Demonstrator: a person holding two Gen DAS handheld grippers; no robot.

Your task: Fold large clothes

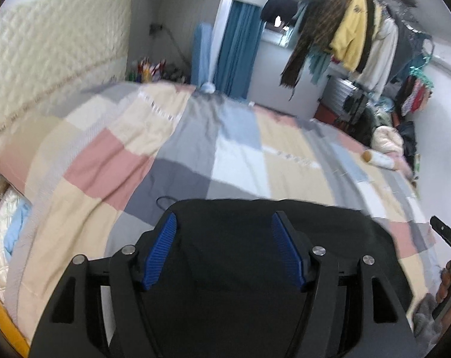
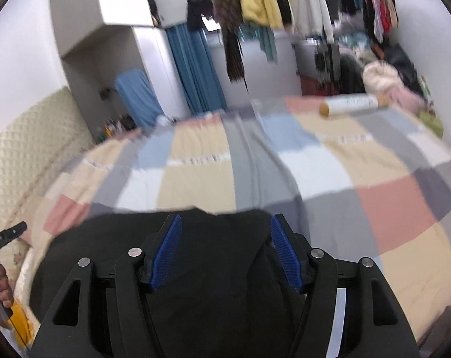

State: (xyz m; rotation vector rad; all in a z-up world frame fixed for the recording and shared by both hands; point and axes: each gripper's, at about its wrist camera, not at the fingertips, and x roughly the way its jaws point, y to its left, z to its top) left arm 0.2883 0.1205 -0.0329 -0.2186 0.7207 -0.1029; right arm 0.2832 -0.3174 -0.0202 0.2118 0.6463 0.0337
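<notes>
A large black garment (image 1: 240,238) lies on the near part of a bed with a pastel checked cover (image 1: 195,137); it also shows in the right wrist view (image 2: 213,244). My left gripper (image 1: 224,223) is open above the garment, its blue pads (image 1: 162,247) wide apart with nothing between them. My right gripper (image 2: 225,223) is also open over the same garment, blue pads (image 2: 285,253) apart and empty. A thin black cord loop (image 1: 162,201) sticks out at the garment's far left edge. The other gripper shows at the right edge of the left wrist view (image 1: 446,232).
A white roll with a cork-coloured end (image 2: 349,104) lies at the far right of the bed. A quilted cream headboard (image 1: 46,59) is to the left. Hanging clothes on a rack (image 1: 353,26), a blue curtain (image 1: 240,47) and clothing piles (image 2: 383,74) stand beyond the bed.
</notes>
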